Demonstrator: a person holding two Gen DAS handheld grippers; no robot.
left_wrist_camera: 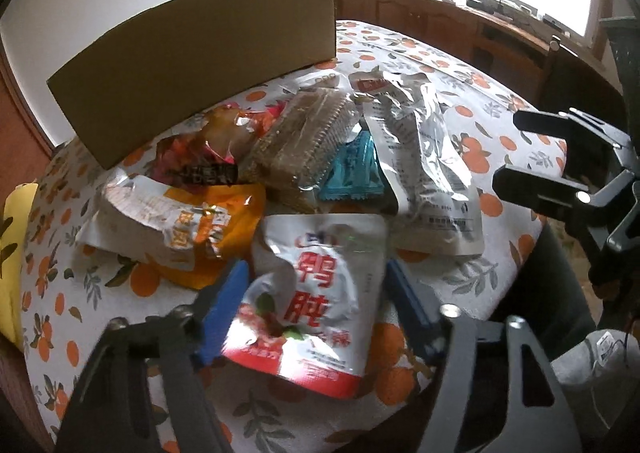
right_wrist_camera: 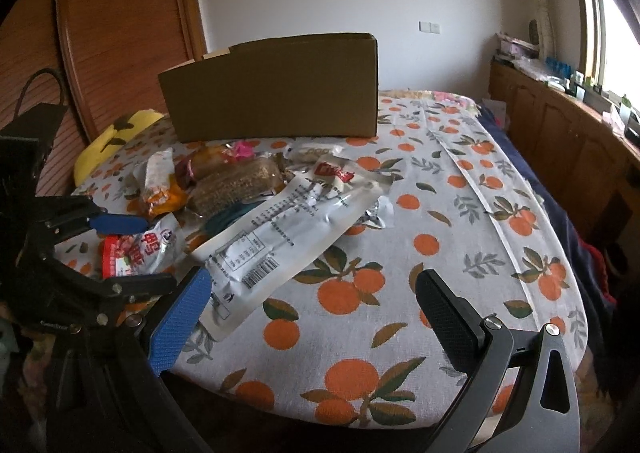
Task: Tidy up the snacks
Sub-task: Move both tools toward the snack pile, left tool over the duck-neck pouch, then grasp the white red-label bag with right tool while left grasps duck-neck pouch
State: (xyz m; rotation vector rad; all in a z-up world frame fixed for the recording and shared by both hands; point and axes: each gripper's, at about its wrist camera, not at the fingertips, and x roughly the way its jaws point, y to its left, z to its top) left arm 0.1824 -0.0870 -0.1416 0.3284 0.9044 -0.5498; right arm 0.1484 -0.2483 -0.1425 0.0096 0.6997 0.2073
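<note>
The red-and-white pouch (left_wrist_camera: 308, 293) at the table's (left_wrist_camera: 460, 125) near edge is straddled, maybe just touched, by the half-open left gripper (left_wrist_camera: 314, 293), so it's best pinched mid-body before being lifted to the box (left_wrist_camera: 192, 65).

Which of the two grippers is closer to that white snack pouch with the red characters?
Left. The left gripper straddles the white pouch, one finger either side. The right gripper hangs off to the side, over bare tablecloth.

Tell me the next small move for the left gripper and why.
Probably close the left gripper the rest of the way on the white-and-red pouch. Its blue fingers already flank the pouch on both sides, apparently not yet pressing it, and the cardboard box waits behind the snack pile. The right gripper stands open over bare cloth.
</note>
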